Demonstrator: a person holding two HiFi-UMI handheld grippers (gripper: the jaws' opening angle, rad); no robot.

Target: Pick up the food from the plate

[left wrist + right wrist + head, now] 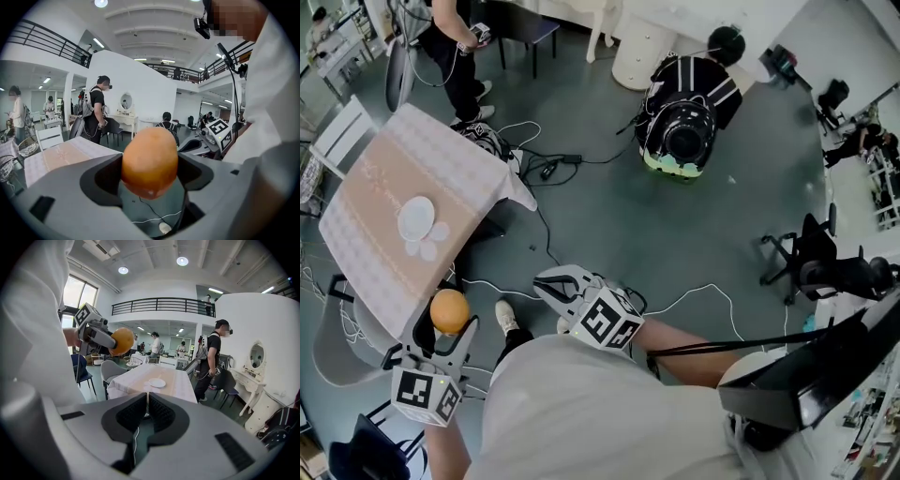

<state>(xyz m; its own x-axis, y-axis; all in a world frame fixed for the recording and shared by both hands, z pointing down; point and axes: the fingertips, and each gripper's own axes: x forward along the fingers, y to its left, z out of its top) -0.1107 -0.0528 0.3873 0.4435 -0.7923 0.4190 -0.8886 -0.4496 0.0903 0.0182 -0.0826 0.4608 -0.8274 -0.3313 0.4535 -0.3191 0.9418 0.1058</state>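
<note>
Holding the orange food [150, 160] clamped in my left hand-held gripper [448, 326], far from the empty plate [416, 217] on the bench [370, 183] ahead; my right hand-held gripper [147, 404] is closed, empty. The pickup seems done.

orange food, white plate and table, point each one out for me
orange food [449, 310], head view, middle of its rounded top
white plate [416, 218], head view, its bare centre
table [382, 178], head view, bare cloth
</note>
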